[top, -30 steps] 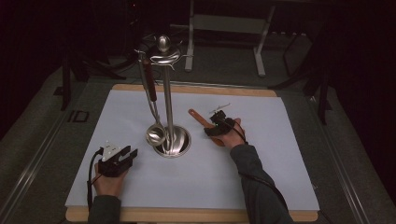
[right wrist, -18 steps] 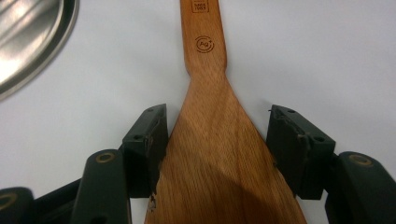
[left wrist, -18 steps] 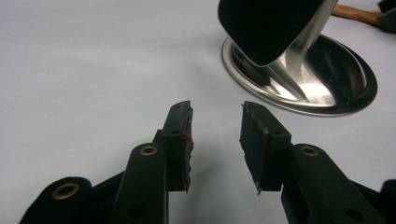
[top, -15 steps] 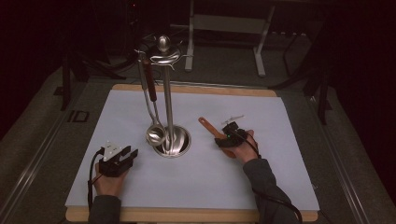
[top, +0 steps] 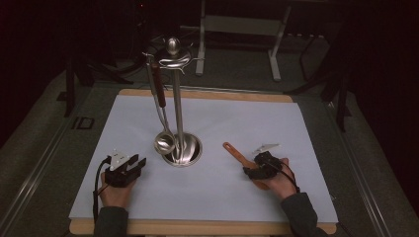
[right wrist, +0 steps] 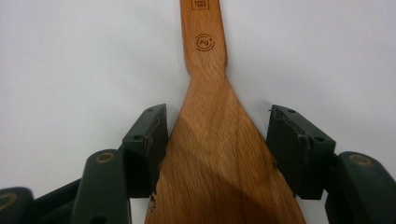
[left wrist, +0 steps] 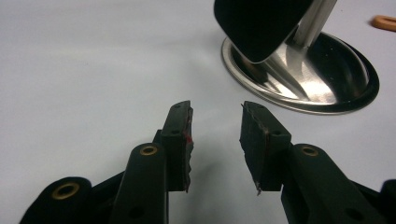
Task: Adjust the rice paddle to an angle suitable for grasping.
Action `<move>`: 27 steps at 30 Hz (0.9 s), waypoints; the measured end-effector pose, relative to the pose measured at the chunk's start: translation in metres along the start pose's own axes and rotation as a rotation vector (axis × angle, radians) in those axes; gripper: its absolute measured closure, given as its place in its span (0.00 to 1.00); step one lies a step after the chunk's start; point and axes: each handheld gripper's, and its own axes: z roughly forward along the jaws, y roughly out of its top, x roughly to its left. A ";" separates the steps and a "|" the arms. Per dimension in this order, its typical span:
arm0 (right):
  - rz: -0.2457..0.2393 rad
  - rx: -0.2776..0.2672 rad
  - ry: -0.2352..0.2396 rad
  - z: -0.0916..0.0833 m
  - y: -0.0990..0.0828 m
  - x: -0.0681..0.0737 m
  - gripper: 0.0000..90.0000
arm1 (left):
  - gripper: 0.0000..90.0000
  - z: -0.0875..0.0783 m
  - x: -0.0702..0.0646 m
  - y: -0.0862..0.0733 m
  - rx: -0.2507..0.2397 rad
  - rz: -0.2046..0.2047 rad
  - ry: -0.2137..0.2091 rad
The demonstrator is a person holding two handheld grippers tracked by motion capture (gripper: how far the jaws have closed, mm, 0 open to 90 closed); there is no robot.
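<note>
On the right side of the white mat (top: 276, 118) the right gripper (top: 258, 170) has a wooden spatula (top: 236, 155) between its jaws. From the right gripper view the jaws stand wide on either side of the spatula's (right wrist: 219, 154) broad blade. The left pad looks to touch the blade's edge, while on the right a thin strip of mat seems to show between pad and wood, so I cannot tell for sure whether it is clamped or only straddled. The handle runs away from the gripper, toward the far left, with its rounded end pointing at the steel stand (top: 179, 123) in the middle of the mat. The spatula sits low over the mat, near the person's side.

The left gripper (top: 132, 167) rests on the near left part of the mat, just left of the stand's round base. Its jaws are a good way open with nothing between them; in the left gripper view (left wrist: 215, 135) only bare mat shows in the gap, and the shiny base (left wrist: 327, 88) lies just beyond.

A metal ladle (top: 163, 133) hangs from the top of the stand, its bowl down by the base.
</note>
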 end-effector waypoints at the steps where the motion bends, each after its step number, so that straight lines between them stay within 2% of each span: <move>1: 0.003 0.000 -0.004 -0.004 -0.006 0.002 0.43 | 0.71 0.000 0.000 0.000 0.000 0.001 0.000; 7: 0.014 -0.008 -0.009 -0.019 -0.027 0.007 0.43 | 0.71 0.000 0.000 0.000 0.000 0.002 0.001; 11: -0.002 0.016 -0.012 -0.024 -0.032 0.009 0.44 | 0.71 0.000 0.000 0.000 0.000 0.003 0.001; 16: -0.036 0.037 -0.012 -0.026 -0.029 0.012 0.47 | 0.71 0.000 0.000 0.000 0.002 0.001 0.000; 18: -0.065 0.039 -0.014 -0.026 -0.025 0.013 0.50 | 0.70 0.000 0.000 0.000 0.002 -0.001 -0.002; 22: -0.068 0.031 -0.004 -0.028 -0.014 0.011 0.50 | 0.70 0.000 0.000 0.000 0.002 -0.001 -0.003; 27: -0.080 0.067 0.014 -0.027 -0.001 0.008 0.54 | 0.70 0.000 0.000 0.000 0.003 -0.002 -0.002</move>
